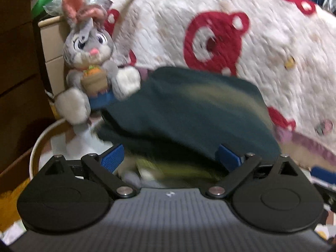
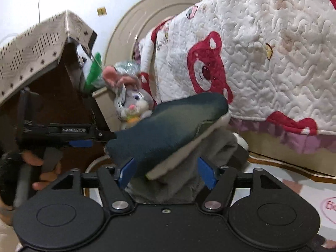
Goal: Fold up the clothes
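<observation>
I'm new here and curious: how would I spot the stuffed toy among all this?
Find the white quilt printed with red bears. At its left edge, just above the dark green garment, sits the plush rabbit. It is the only grey, furry thing there, with pink-lined ears and a pink nose.

White lettering is seen on the black left tongs [image 2: 80, 143] at nine o'clock; it is too blurred to be read.

A white quilt [image 2: 273, 52] with red bears covers the bed [image 2: 283, 149].
</observation>
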A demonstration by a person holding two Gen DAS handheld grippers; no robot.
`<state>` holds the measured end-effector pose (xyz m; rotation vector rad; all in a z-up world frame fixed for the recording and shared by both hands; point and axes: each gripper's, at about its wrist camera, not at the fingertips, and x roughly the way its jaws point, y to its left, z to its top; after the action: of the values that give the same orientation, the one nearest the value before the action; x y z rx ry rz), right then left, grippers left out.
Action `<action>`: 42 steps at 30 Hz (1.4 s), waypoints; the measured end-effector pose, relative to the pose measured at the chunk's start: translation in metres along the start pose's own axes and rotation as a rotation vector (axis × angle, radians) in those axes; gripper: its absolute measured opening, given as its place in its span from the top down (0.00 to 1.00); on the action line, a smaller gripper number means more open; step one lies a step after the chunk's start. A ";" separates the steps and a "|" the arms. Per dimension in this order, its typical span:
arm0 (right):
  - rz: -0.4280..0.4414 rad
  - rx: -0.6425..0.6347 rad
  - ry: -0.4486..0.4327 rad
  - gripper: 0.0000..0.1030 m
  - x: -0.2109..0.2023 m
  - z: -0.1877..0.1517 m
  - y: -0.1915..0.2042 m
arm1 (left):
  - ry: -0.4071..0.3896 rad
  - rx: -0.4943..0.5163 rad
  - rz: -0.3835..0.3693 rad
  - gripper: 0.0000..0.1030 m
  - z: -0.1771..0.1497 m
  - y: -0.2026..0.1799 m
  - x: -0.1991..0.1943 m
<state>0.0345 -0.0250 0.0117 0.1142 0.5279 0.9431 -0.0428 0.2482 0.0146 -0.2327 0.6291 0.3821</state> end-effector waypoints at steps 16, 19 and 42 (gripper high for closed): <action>-0.097 -0.189 0.147 0.09 -0.102 -0.019 -0.010 | 0.057 0.121 0.066 0.03 -0.107 -0.163 -0.076; -0.095 -0.146 0.142 0.09 -0.117 -0.030 -0.032 | 0.088 0.166 0.039 0.01 -0.117 -0.187 -0.077; -0.029 -0.113 0.110 0.09 -0.127 -0.045 -0.052 | 0.084 0.219 0.103 0.00 -0.134 -0.215 -0.072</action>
<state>-0.0080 -0.1627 0.0044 -0.0473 0.5755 0.9525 -0.0775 -0.0095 -0.0259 -0.0069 0.7618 0.4005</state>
